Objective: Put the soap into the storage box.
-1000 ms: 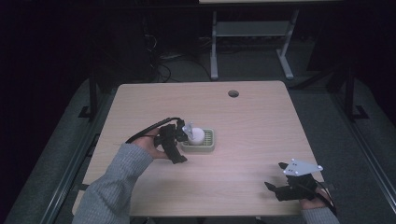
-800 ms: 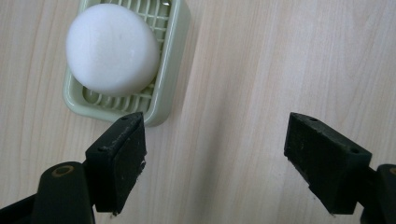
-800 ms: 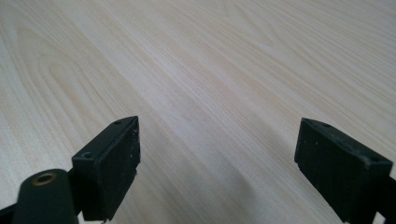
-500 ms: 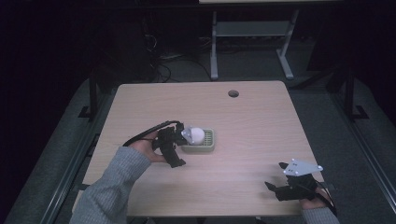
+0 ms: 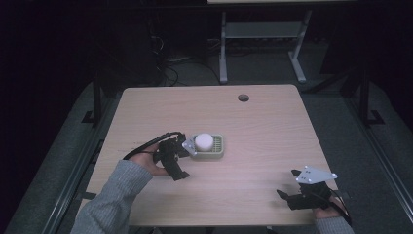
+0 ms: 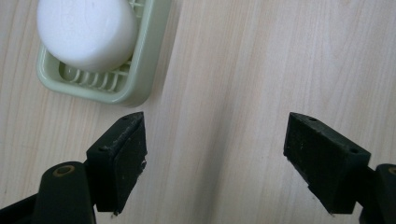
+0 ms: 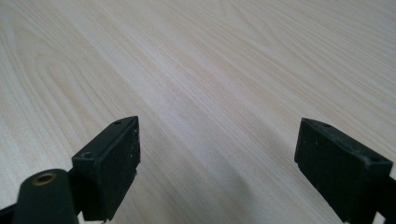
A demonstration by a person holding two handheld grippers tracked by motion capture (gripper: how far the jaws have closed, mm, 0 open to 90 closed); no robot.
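In the high view, a pale green ribbed plastic soap dish (image 5: 210,147) lies near the middle of the light wooden table (image 5: 272,131), its long side running left to right, and a white oval soap bar (image 5: 203,141) rests in its left half. The left tongs (image 5: 181,155) are just beside the dish's left end. The right tongs (image 5: 287,185) are well apart, near the front right corner.

In the left gripper view, the left tongs (image 6: 215,154) stand wide apart over bare table (image 6: 243,70) and hold nothing; the dish (image 6: 140,70) lies just beyond the left jaw, with the soap (image 6: 86,32) in it.

In the right gripper view, the right tongs (image 7: 217,163) are also wide apart and empty over the table (image 7: 210,56).

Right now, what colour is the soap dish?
Pale green, slatted soap dish holding a white soap bar; the left gripper view shows it best.
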